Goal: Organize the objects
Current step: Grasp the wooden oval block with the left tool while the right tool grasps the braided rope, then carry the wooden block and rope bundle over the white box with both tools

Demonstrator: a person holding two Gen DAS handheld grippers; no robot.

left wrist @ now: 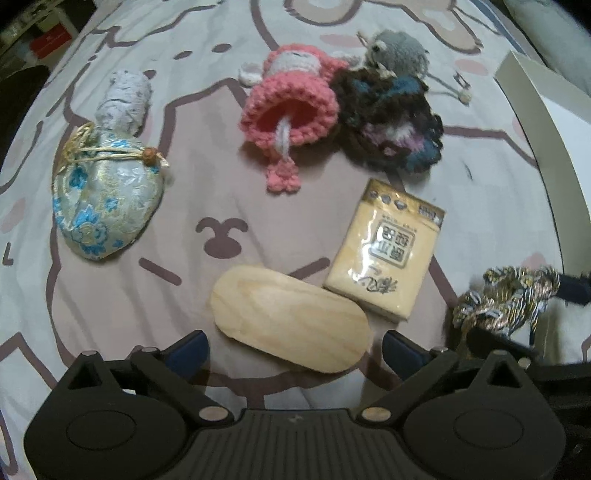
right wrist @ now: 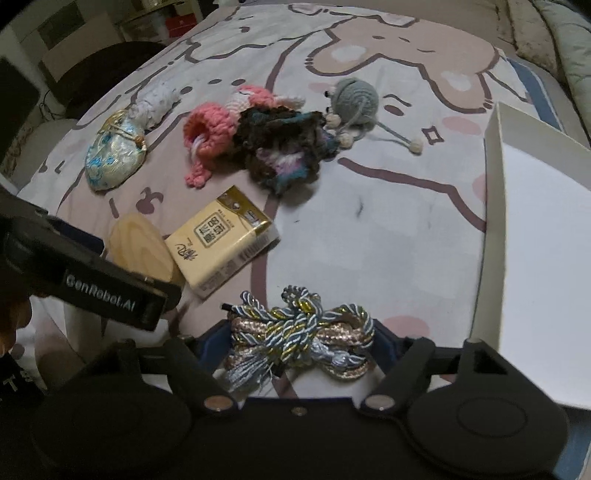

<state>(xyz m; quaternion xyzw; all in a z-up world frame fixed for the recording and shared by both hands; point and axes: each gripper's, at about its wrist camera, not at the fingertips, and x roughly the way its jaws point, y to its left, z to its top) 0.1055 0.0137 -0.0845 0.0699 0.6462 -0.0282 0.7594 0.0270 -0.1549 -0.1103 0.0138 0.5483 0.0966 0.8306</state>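
Left wrist view. Left claw points straight down at the bed, jaws spread wide, nothing between the pads. The wooden oval lies just ahead of the jaws, near 12 o'clock from them, flat on the bedspread. Judgement: stiff, light, smooth; likely slippery across its flat face, so take it across the narrow width, pads on the long edges. The tissue pack touches the oval's far end at 2 o'clock; soft, film-wrapped, squeezable. Brocade pouch at 10 o'clock, well apart, tied shut with a cord; contents hidden. Pink crochet piece at 12 o'clock, its open mouth facing the camera, with only a white cord showing inside. Dark crochet piece touches it. Grey crochet ball is beyond. White box at 2 o'clock; interior not visible here.

Right wrist view. Right claw has a bundle of braided cord between its fingers; the pads sit at the bundle's two ends, but whether they press on it I cannot tell. Judgement: cord is light, limp, loose-looped; hold the knotted middle so the tassel ends do not snag. The white box stands at 2 o'clock, near; the part of its inside that shows holds nothing. The left claw's body is at 9 o'clock, over the oval.
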